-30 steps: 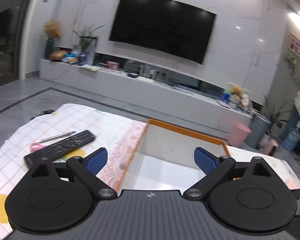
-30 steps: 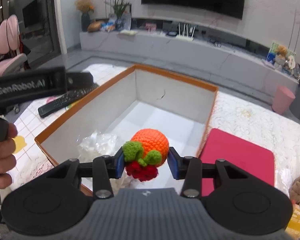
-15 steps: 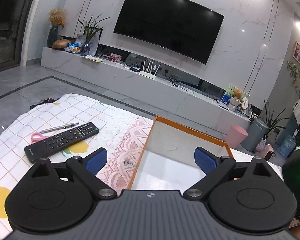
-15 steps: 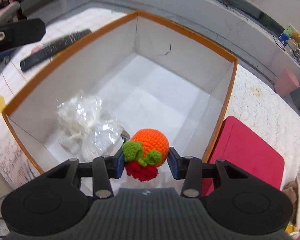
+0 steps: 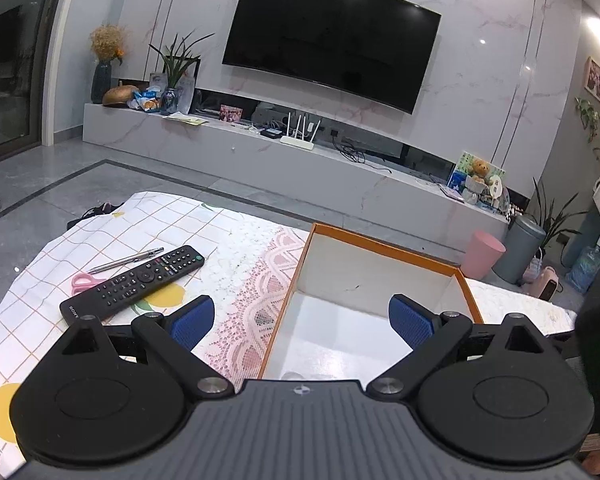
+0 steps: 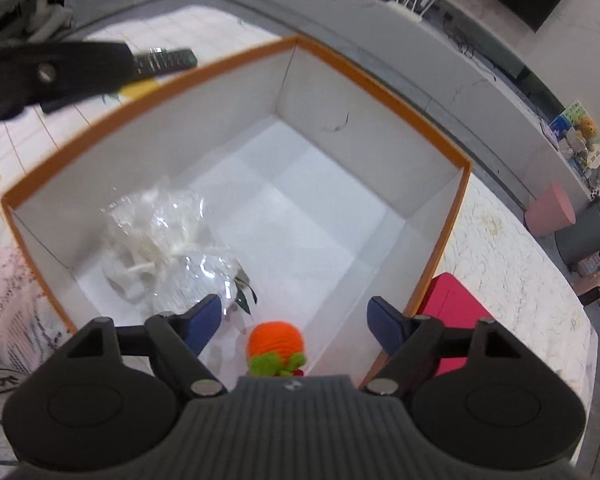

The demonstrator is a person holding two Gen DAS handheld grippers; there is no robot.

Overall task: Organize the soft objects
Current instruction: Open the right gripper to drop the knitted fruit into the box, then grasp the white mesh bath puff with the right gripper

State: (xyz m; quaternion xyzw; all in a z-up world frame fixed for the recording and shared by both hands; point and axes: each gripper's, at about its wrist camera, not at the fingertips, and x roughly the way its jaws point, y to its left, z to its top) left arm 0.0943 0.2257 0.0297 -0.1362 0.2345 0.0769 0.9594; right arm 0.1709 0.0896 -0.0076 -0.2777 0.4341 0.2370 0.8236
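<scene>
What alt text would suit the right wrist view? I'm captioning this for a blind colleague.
The open right gripper hangs over an orange-rimmed white cardboard box, with an orange crocheted fruit with green leaves lying loose inside between its spread blue pads. A crinkled clear plastic bag lies beside it in the box, and a flat red pad sits outside on the table.

The left wrist camera looks level along its fingers, low over the tablecloth, toward the television (image 5: 332, 36), while the right wrist camera tilts steeply down, close above the orange-rimmed box (image 6: 440, 140), which both views share (image 5: 384, 244).
</scene>
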